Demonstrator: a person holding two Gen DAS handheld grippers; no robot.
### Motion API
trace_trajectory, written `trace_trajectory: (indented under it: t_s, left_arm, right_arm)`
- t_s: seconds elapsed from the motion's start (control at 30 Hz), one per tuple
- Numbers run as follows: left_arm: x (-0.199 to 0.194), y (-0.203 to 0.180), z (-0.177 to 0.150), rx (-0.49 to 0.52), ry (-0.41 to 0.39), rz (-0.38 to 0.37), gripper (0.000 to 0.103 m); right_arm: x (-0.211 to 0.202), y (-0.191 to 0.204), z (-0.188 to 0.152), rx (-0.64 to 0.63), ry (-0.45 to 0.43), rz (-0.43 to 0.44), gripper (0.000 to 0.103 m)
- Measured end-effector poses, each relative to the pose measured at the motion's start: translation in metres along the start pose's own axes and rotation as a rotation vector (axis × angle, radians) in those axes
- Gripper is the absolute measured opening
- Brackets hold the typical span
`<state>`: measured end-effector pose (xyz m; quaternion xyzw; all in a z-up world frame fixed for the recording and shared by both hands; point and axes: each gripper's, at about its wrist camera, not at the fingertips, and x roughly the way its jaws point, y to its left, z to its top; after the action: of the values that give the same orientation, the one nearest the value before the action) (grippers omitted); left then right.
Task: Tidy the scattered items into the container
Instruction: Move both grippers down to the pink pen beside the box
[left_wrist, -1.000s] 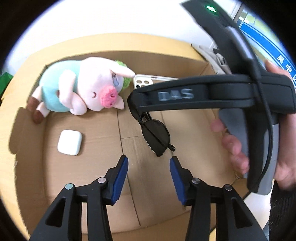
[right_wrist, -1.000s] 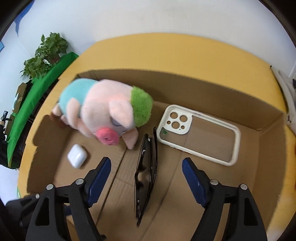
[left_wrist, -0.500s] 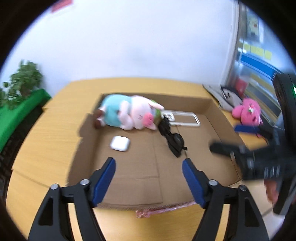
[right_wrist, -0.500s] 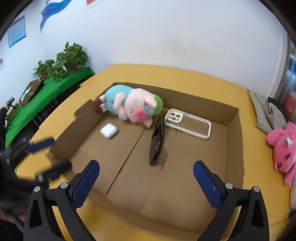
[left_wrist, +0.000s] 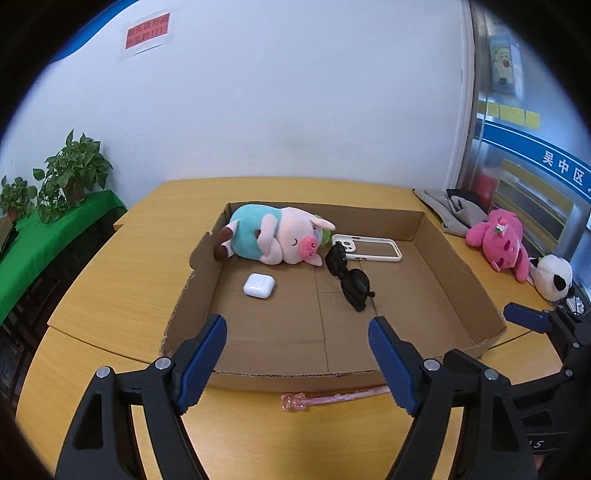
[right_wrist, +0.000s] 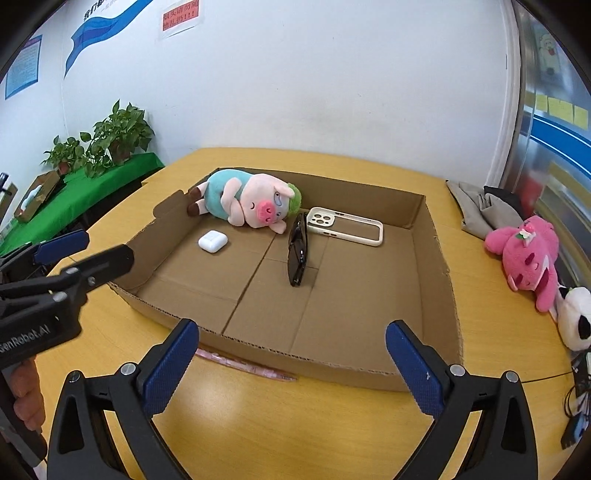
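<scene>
A shallow cardboard box (left_wrist: 476, 291) (right_wrist: 439, 266) sits on the yellow table. In it lie a plush pig (left_wrist: 280, 240) (right_wrist: 247, 201), a white earbud case (left_wrist: 259, 285) (right_wrist: 213, 240), black sunglasses (left_wrist: 349, 275) (right_wrist: 297, 254) and a cream phone case (left_wrist: 369, 248) (right_wrist: 345, 225). A pink wand (left_wrist: 325, 398) (right_wrist: 243, 366) lies on the table against the box's near wall. My left gripper (left_wrist: 297, 363) and right gripper (right_wrist: 291, 365) are both open and empty, held back in front of the box.
A pink plush (left_wrist: 498, 238) (right_wrist: 528, 254) and a panda plush (left_wrist: 554, 277) (right_wrist: 578, 323) lie on the table right of the box, with grey cloth (left_wrist: 450, 210) (right_wrist: 480, 210) behind. Potted plants on a green-covered bench (right_wrist: 92, 162) stand far left.
Both grippers have pulled back and up out of the box and opened wider. The sunglasses, near the right gripper a second ago, lie in the box.
</scene>
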<state>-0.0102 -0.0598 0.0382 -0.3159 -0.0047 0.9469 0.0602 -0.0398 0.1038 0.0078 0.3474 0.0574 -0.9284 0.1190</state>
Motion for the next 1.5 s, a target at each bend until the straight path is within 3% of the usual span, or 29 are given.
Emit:
trace_trajectory:
  t_s: [0.67,0.9,1.07,1.23,1.5]
  left_arm:
    - [0.009,-0.003,-0.009,-0.006,0.027,-0.048,0.079]
    - [0.023,0.017,-0.040,-0.013,0.086,-0.146,0.079]
    - [0.053,0.021,-0.065,0.029,0.165,-0.255,0.079]
    - [0.089,0.018,-0.078,0.056,0.247,-0.305,0.079]
    - [0.117,0.026,-0.089,-0.028,0.301,-0.370,0.079]
  right_arm:
    - [0.001,-0.012,-0.011,0.013,0.014,0.027,0.103]
    - [0.027,-0.027,-0.053,0.043,0.139,0.137,0.103]
    - [0.048,-0.030,-0.081,0.082,0.223,0.154,0.103]
    - [0.061,-0.026,-0.091,0.071,0.246,0.189,0.103]
    - [0.081,-0.019,-0.098,0.073,0.288,0.222,0.103]
